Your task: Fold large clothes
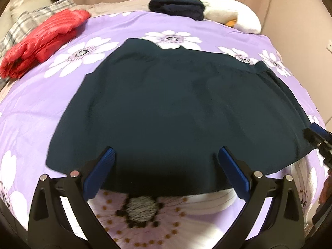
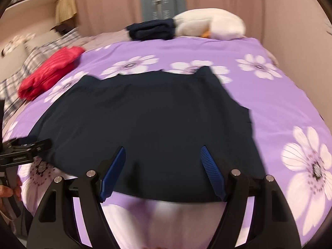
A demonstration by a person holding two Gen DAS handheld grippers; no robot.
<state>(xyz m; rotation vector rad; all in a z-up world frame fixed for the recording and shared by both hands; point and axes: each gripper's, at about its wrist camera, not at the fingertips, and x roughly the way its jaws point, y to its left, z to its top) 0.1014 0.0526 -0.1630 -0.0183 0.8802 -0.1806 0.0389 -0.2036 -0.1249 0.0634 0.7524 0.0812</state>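
A large dark navy garment (image 1: pixel 176 108) lies spread flat on the purple flowered bedcover (image 1: pixel 37 112); it also shows in the right wrist view (image 2: pixel 149 124). My left gripper (image 1: pixel 166 157) is open and empty, hovering over the garment's near hem. My right gripper (image 2: pixel 164 155) is open and empty, over the near hem further right. The right gripper's tip shows at the right edge of the left wrist view (image 1: pixel 317 139). The left gripper shows at the left edge of the right wrist view (image 2: pixel 22 147).
A red puffer jacket (image 1: pixel 41 41) lies folded at the far left. A folded dark garment (image 1: pixel 176 6) and a white plush toy (image 1: pixel 228 12) sit at the bed's far end. A plaid pillow (image 1: pixel 25 22) lies beyond the jacket. Curtains hang behind.
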